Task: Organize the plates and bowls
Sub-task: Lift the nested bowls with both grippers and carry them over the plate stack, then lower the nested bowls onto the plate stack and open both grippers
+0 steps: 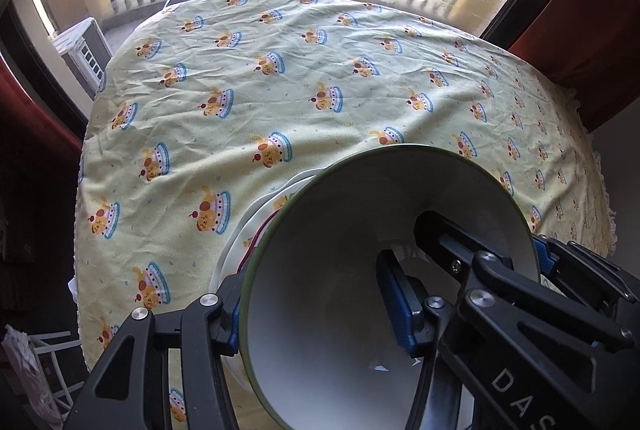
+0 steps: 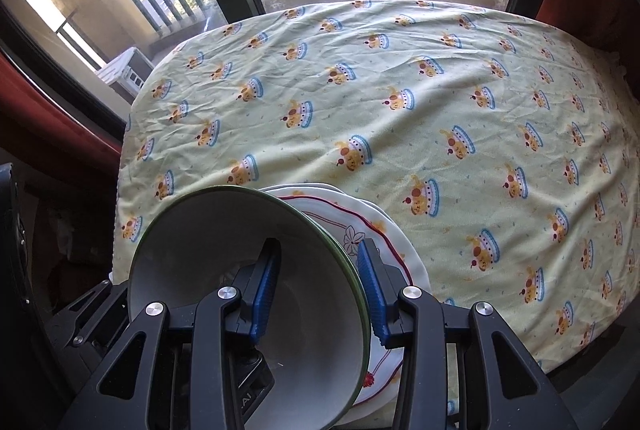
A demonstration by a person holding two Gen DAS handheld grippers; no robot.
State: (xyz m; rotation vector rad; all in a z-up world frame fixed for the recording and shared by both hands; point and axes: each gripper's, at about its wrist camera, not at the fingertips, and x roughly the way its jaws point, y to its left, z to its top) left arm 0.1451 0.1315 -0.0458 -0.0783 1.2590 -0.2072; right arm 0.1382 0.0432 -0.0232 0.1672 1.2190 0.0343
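A white bowl [image 1: 320, 250] [image 2: 208, 250] with a green rim is tilted towards both cameras, above the near left part of the table. My left gripper [image 1: 316, 294] is shut on its left wall, one blue pad outside the rim and one inside. My right gripper [image 2: 320, 250] is shut on the opposite wall in the same way, and it also shows in the left wrist view as the right gripper [image 1: 484, 234]. Under the bowl lies a stack of white plates [image 1: 240, 242] [image 2: 384, 230]; the top one has a red scalloped line and a flower drawing. I cannot tell whether the bowl touches the plates.
A yellow cloth [image 1: 280, 89] [image 2: 440, 89] printed with cartoon cups covers the table. Behind it is a big window with a balcony railing, and an air-conditioner unit [image 1: 86, 49] stands outside. Red curtains [image 1: 580, 29] hang at the sides. A white rack [image 1: 48, 350] stands below the table's left edge.
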